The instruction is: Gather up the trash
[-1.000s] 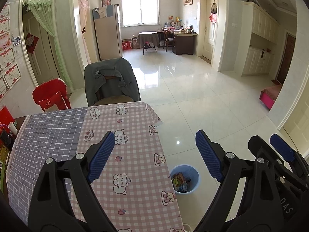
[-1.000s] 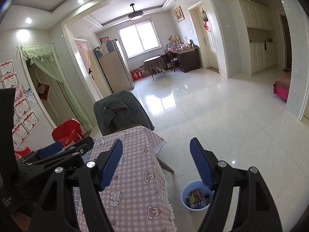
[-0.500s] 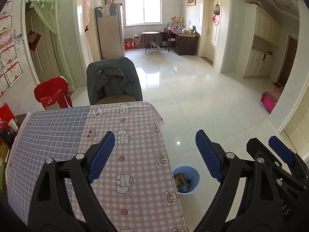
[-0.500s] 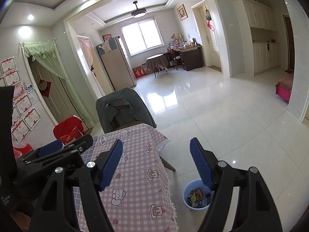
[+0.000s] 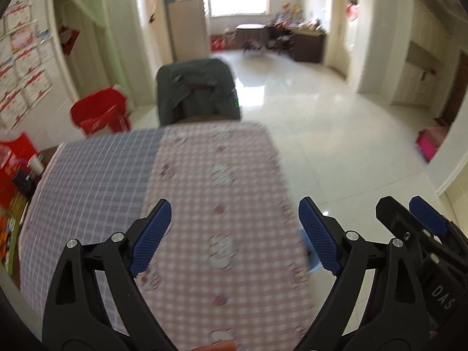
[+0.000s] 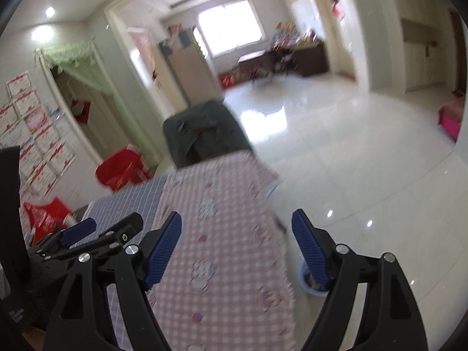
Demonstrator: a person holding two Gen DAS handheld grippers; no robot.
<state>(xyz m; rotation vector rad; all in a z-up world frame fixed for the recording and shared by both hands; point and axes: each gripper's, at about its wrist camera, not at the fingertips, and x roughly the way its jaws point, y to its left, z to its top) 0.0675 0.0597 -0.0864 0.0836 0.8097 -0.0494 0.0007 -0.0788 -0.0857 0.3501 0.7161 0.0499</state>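
Note:
Both views are blurred by motion. My left gripper (image 5: 234,234) is open and empty above the pink checked tablecloth (image 5: 222,193). My right gripper (image 6: 235,245) is open and empty over the same tablecloth (image 6: 225,204). A blue trash bin (image 6: 307,280) stands on the floor by the table's right side, mostly hidden behind my right finger; only its rim (image 5: 305,242) shows in the left wrist view. No loose trash shows on the table. The right gripper (image 5: 424,219) shows at the right of the left wrist view, and the left gripper (image 6: 87,231) at the left of the right wrist view.
A chair draped with a grey jacket (image 5: 199,90) stands at the table's far end. A grey checked cloth (image 5: 93,181) covers the table's left part. Red bags (image 5: 99,114) and clutter (image 5: 20,172) lie at the left. A tiled floor (image 5: 336,117) stretches to the right.
Both grippers have swung left and tipped down quickly, blurring the views. The table now fills the middle of each view and the bin has slid behind the right fingers. Both stay open.

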